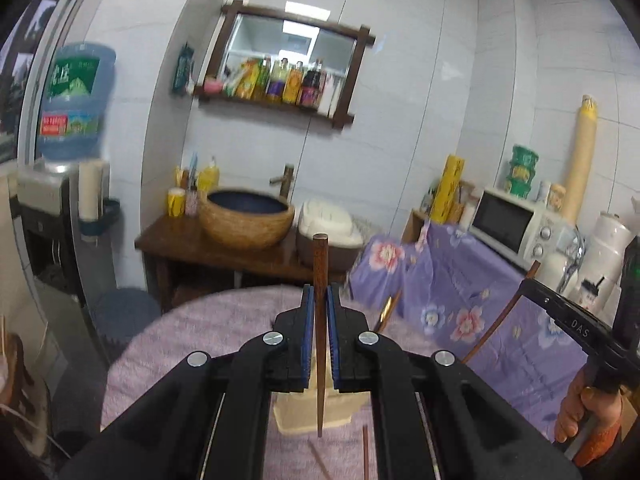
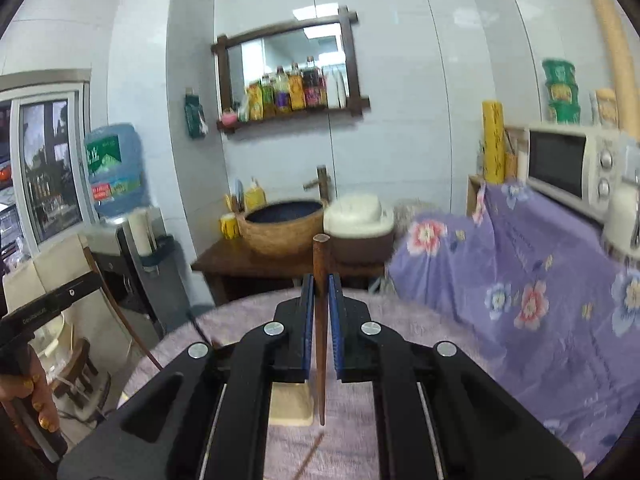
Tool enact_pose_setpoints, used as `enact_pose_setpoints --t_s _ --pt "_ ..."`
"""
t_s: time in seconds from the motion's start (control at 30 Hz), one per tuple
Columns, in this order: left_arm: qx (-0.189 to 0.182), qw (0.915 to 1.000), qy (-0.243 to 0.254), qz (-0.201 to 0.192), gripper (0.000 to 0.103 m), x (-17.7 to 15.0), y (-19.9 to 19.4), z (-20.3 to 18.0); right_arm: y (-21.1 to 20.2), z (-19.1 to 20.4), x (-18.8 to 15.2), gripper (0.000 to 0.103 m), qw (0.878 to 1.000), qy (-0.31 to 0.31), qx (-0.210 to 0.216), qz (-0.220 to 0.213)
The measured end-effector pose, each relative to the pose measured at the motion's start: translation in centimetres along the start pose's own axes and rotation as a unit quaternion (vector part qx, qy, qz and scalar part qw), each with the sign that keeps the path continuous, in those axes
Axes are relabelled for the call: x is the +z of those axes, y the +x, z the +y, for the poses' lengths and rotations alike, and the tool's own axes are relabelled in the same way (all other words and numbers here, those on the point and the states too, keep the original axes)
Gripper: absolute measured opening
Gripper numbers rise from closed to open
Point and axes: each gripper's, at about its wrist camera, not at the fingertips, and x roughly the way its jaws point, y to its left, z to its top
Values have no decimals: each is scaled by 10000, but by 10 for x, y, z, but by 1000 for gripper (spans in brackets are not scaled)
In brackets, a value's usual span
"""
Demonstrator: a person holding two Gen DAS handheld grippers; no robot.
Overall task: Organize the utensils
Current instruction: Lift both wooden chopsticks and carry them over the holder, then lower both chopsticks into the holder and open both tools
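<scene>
My left gripper (image 1: 319, 300) is shut on a dark wooden chopstick (image 1: 320, 264), held upright with its thick end up and its tip hanging over a cream utensil holder (image 1: 296, 412) on the lilac-covered table (image 1: 200, 340). My right gripper (image 2: 319, 300) is shut on a second wooden chopstick (image 2: 320, 264), also upright, its tip just right of the cream holder (image 2: 290, 404). The right gripper also shows at the right edge of the left wrist view (image 1: 536, 280), holding its chopstick (image 1: 500, 320). Loose chopsticks lie on the table (image 1: 365, 452) (image 2: 310, 454).
A gold-handled utensil (image 1: 386, 308) lies on the table beyond the left gripper. A floral purple cloth (image 2: 540, 280) covers the counter at right, with a microwave (image 2: 572, 164). A wooden stand with a basin (image 2: 286, 224) and a water dispenser (image 2: 114, 168) stand behind.
</scene>
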Motion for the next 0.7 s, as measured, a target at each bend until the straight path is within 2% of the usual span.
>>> enact_pose_setpoints --t_s 0.13,0.27,0.4,0.5,0.7 --pt "94 9995 -17 -296 8 32 12 -10 10 13 46 9 9988 272 278 -287" --pt "256 9993 -10 -289 8 33 40 -15 30 28 51 9 9983 318 392 -287" --pt "372 9993 -3 -46 8 9 68 -10 61 38 26 9 9988 279 409 -66" --pt "394 9989 -85 257 8 -17 88 -3 89 41 -3 9 9982 300 433 288" --pt "404 9963 -154 744 8 -60 111 9 117 37 -44 9 9963 320 388 699"
